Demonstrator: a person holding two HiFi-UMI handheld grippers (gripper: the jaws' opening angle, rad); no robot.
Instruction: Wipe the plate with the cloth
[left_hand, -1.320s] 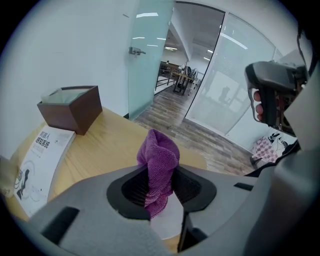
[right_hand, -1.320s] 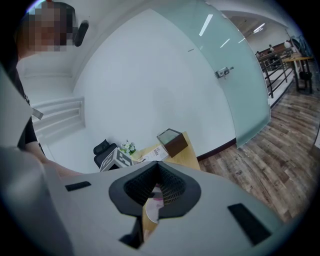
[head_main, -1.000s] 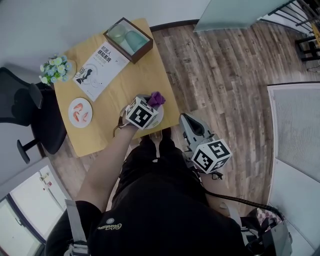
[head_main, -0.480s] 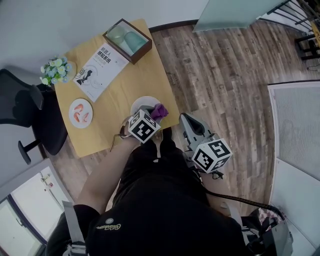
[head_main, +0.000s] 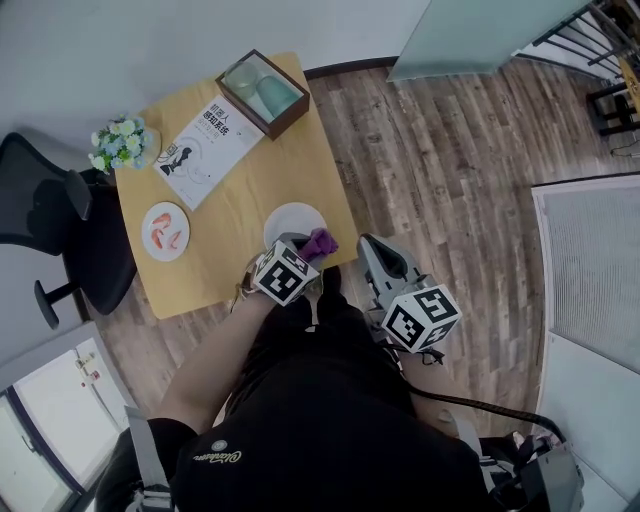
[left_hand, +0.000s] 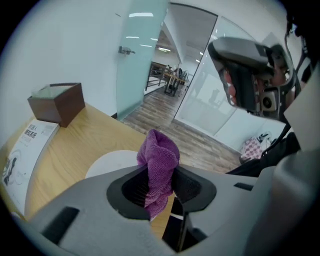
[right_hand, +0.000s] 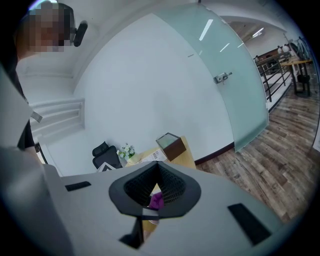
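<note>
Pulled the left gripper (head_main: 303, 255) back since a second ago, from over the plate (head_main: 290, 218) to the table's near edge, uncovering the plate.

Wooden table (head_main: 230, 200) on plank floor, black chair (head_main: 50, 220) at its left. At the far side, an open book (head_main: 205, 153) and a brown box (head_main: 264, 92); at the left, a bunch of flowers (head_main: 120, 145) and a small patterned dish (head_main: 165, 231). White plate bare, flat, close to the near edge. Left jaws clamped on the purple cloth (head_main: 319, 242), its bunched top standing above the pads, at the plate's near-right rim; contact with the plate unclear. Right gripper (head_main: 372, 250) held off the table's right side over the floor, jaws pressed together on nothing.
</note>
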